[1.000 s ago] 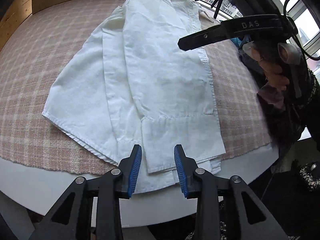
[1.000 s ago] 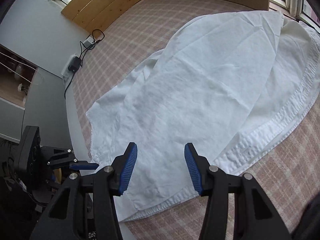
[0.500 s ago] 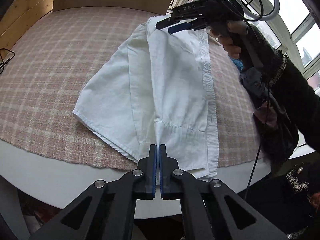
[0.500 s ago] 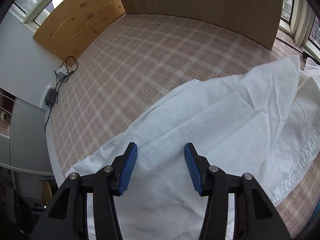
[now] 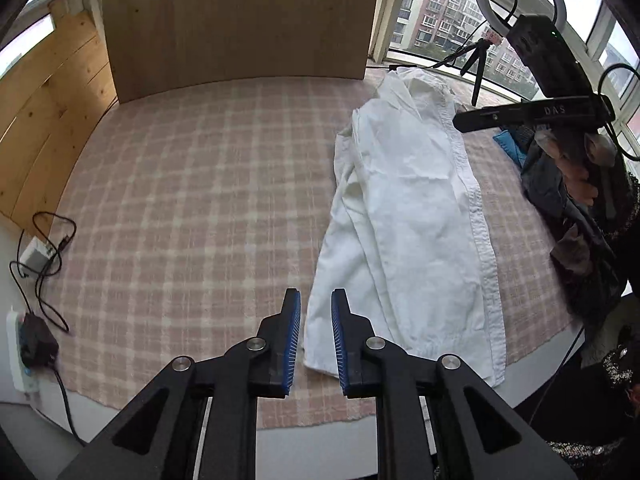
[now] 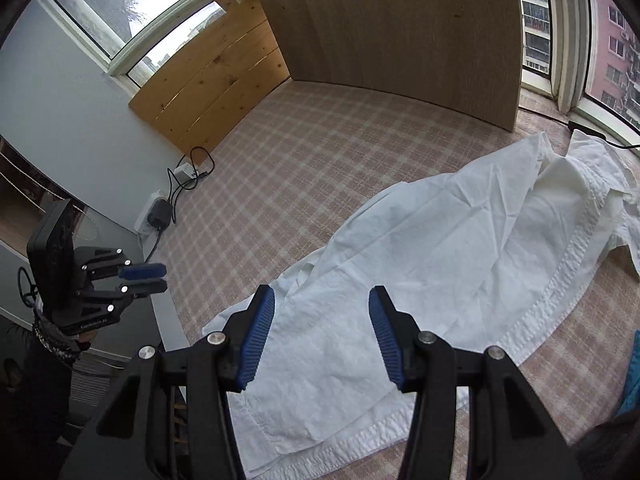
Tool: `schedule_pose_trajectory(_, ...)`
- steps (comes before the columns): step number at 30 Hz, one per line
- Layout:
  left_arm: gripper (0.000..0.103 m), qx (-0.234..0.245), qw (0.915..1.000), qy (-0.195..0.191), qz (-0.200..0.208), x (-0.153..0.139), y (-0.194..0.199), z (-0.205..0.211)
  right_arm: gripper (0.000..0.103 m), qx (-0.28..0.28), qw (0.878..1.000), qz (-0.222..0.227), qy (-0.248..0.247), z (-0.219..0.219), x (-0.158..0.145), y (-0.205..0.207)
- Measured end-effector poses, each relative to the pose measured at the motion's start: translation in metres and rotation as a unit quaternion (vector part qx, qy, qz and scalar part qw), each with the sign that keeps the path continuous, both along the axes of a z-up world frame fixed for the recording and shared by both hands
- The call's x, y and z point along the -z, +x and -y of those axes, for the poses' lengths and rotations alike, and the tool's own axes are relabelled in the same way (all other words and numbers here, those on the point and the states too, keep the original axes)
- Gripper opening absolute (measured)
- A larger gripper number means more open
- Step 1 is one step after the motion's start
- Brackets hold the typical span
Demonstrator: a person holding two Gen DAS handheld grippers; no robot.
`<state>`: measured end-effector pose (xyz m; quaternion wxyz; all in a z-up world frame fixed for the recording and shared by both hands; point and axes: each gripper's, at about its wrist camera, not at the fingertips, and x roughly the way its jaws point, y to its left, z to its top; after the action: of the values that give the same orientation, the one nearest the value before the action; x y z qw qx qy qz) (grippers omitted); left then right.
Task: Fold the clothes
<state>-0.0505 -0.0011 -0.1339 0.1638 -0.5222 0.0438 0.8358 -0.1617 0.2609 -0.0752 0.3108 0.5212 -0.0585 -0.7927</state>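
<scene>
Black two-finger grippers (image 5: pixel 315 336) with ribbed blue pads (image 6: pixel 256 334), silver screws, white "DAS" lettering; dark fuzzy sleeve (image 5: pixel 624 216).

Both cameras ride just behind their own blue-padded fingers and look steeply down over the checked tablecloth (image 5: pixel 192 208). The left one sits at the near table edge, facing the wooden board (image 5: pixel 240 20) and the windows, with the right gripper (image 5: pixel 472 122) at its upper right. The right one looks across from the window side toward the grey wall, catching the left gripper (image 6: pixel 146 278) low at its left. Both views share the white shirt (image 5: pixel 404 220), the cloth and the board.
</scene>
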Motion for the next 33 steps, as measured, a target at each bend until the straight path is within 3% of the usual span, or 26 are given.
schedule_pose_trajectory(4, 0.016, 0.057, 0.9979, -0.018, -0.024, -0.005, -0.094, 0.010, 0.049, 0.049, 0.999, -0.011, 0.020, 0.010, -0.018, 0.002)
schedule_pose_trajectory(8, 0.016, 0.088, 0.9956, 0.018, -0.026, -0.002, -0.162, 0.020, 0.049, 0.126, 0.991, 0.007, 0.052, 0.040, 0.002, -0.017)
schedule_pose_trajectory(9, 0.016, 0.105, 0.9941, 0.023, -0.019, 0.003, -0.170, 0.019, 0.049, 0.145, 0.988, 0.025, 0.048, 0.048, 0.013, -0.025)
schedule_pose_trajectory(13, 0.016, 0.179, 0.9834, 0.029, 0.006, 0.023, -0.188, 0.011, 0.049, 0.203, 0.971, 0.056, 0.113, 0.083, 0.055, -0.059)
schedule_pose_trajectory(19, 0.017, 0.277, 0.9580, 0.054, 0.051, 0.061, -0.196, -0.013, 0.048, 0.239, 0.940, 0.114, 0.214, 0.090, 0.107, -0.092)
schedule_pose_trajectory(20, 0.017, 0.289, 0.9534, 0.062, 0.059, 0.067, -0.198, -0.019, 0.039, 0.243, 0.935, 0.123, 0.228, 0.089, 0.114, -0.096)
schedule_pose_trajectory(21, 0.017, 0.304, 0.9476, 0.070, 0.067, 0.072, -0.200, -0.025, 0.029, 0.248, 0.934, 0.129, 0.223, 0.083, 0.115, -0.095)
schedule_pose_trajectory(22, 0.017, 0.320, 0.9413, 0.078, 0.075, 0.077, -0.202, -0.032, 0.011, 0.254, 0.935, 0.136, 0.207, 0.076, 0.113, -0.093)
schedule_pose_trajectory(23, 0.017, 0.334, 0.9359, 0.081, 0.076, 0.080, -0.202, -0.039, 0.007, 0.265, 0.935, 0.139, 0.189, 0.067, 0.109, -0.091)
schedule_pose_trajectory(29, 0.028, 0.397, 0.9104, 0.089, 0.075, 0.091, -0.199, -0.081, 0.005, 0.300, 0.935, 0.125, 0.141, 0.040, 0.088, -0.077)
schedule_pose_trajectory(33, 0.033, 0.414, 0.9038, 0.086, 0.064, 0.083, -0.193, -0.094, 0.005, 0.311, 0.935, 0.114, 0.125, 0.032, 0.077, -0.071)
